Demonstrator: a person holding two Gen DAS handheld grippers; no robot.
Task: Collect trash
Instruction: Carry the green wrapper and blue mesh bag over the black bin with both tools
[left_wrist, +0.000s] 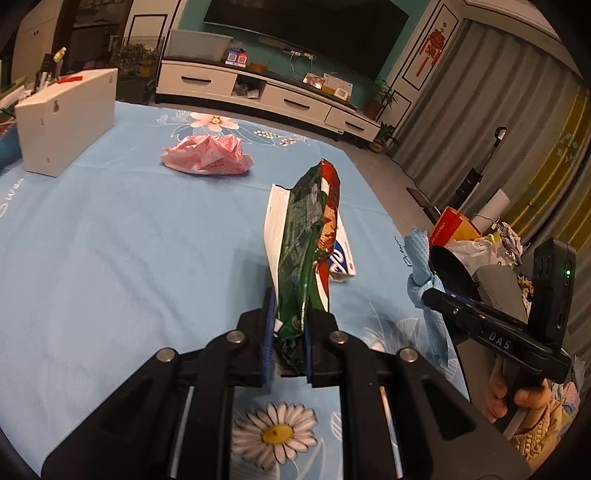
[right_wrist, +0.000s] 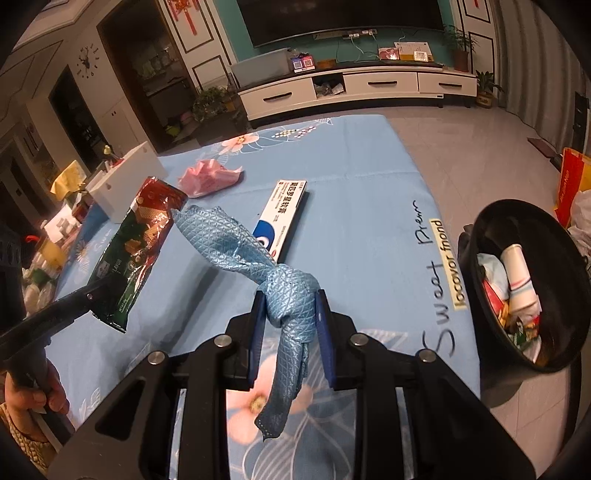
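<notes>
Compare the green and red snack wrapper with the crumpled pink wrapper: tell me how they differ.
The glossy green and red snack wrapper is long and mostly flat; the crumpled pink wrapper is balled up. The snack wrapper hangs in the air, pinched in the left gripper's jaws; the pink one lies loose on the blue floral tablecloth. Both are empty packaging, not yet in the black bin.

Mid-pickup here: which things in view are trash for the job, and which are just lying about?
Job:
green wrapper in left gripper
knotted blue cloth in right gripper
pink wrapper
flat carton
black bin, part full

Lying about:
white box
tablecloth
TV cabinet
</notes>
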